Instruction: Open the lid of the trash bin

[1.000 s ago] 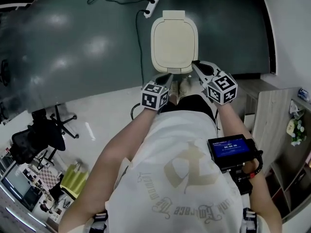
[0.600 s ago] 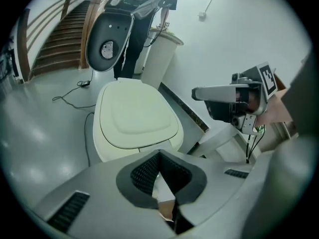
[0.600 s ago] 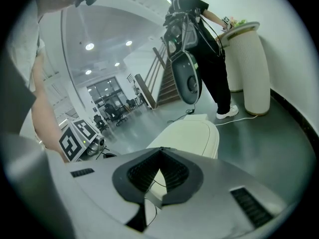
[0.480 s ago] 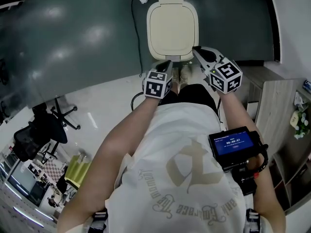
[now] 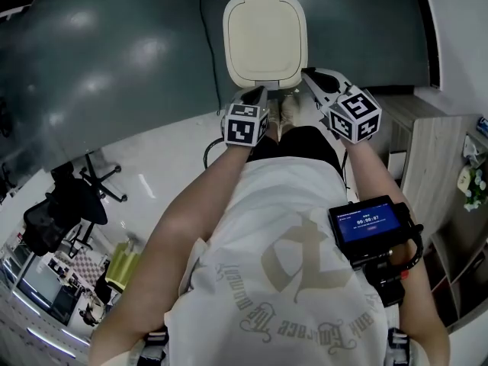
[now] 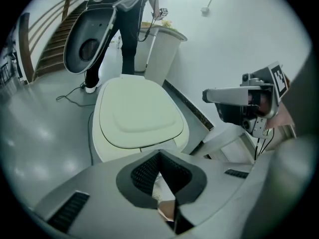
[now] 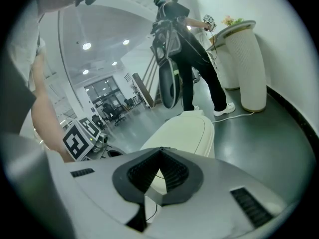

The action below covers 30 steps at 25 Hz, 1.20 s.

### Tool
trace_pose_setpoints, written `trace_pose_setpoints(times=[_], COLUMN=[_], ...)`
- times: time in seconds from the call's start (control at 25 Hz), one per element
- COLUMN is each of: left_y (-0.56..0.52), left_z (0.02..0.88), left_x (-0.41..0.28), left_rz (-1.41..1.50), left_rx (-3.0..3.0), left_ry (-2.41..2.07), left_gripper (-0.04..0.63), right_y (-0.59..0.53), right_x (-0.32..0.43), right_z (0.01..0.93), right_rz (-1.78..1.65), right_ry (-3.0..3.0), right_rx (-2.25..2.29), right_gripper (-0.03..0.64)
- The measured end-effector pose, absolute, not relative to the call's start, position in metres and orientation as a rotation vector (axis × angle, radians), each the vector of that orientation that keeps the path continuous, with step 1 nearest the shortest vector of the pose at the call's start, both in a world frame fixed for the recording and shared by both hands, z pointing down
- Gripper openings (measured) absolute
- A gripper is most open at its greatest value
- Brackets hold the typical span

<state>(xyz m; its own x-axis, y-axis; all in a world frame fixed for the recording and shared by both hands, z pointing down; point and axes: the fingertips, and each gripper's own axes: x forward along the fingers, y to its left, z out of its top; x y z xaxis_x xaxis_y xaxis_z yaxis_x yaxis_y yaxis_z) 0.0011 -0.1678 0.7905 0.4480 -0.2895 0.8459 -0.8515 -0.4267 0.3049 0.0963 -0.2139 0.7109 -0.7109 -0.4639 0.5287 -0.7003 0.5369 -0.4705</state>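
Item: trash bin (image 5: pixel 265 38), cream, rounded, set on the dark floor (image 5: pixel 122 59) just ahead of the person's shoes (image 5: pixel 290 114); its lid (image 6: pixel 137 111) is seen lying flat and closed on the bin body. Left gripper (image 5: pixel 257 94): held low at the near edge of the bin, towards its left corner; its jaws are pressed together at the tips with nothing between them, as seen in the left gripper view (image 6: pixel 159 156). Whether the bin is touched cannot be told. Right gripper (image 5: pixel 307 75): held just beside the near right corner of the bin; its jaws are likewise brought together and empty (image 7: pixel 160 151), the cream lid being seen beyond them. Both marker cubes are turned up towards the head view. A dark cable (image 5: pixel 204 36) is laid across the floor to the left of the bin. A device with a blue screen (image 5: pixel 367 226) is carried at the person's right side. A wooden cabinet (image 5: pixel 423 155) is noted at the right and an office chair (image 5: pixel 55 210) at the left. A tall white ribbed planter (image 7: pixel 247 66) and a second person in dark clothes (image 7: pixel 192 49) are recorded behind the bin.
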Motion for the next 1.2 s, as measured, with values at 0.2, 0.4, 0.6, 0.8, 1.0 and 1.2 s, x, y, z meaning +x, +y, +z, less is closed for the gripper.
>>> trace_pose_setpoints(times=[0.2,0.4,0.6,0.8,1.0,1.2], left_y=[-0.166,-0.166,-0.165,-0.165,-0.165,-0.167], left_z=[0.796,0.799,0.801,0.803,0.808,0.807], left_x=[0.002,0.002,0.002,0.002,0.005,0.007], left_rz=[0.924,0.924,0.973,0.970,0.953,0.952], left_rx=[1.901,1.883,1.883,1.884,1.862,1.870], left_ry=[-0.956,-0.963,-0.998,-1.024,-1.033,-1.025], left_gripper=[0.015,0.015,0.015,0.015,0.015,0.015], right_y=[-0.211,-0.210,-0.210,-0.210,-0.207,-0.204], right_x=[0.104,0.111,0.115,0.118,0.123,0.126], right_z=[0.714,0.718,0.719,0.720,0.722,0.721], right_rz=[0.984,0.996,0.999,0.991,0.988,0.987], right_ry=[-2.433,-2.425,-2.420,-2.416,-2.414,-2.415], right_rx=[0.982,1.000,1.015,1.023,1.034,1.040], right_gripper=[0.005,0.005,0.005,0.005,0.005,0.005])
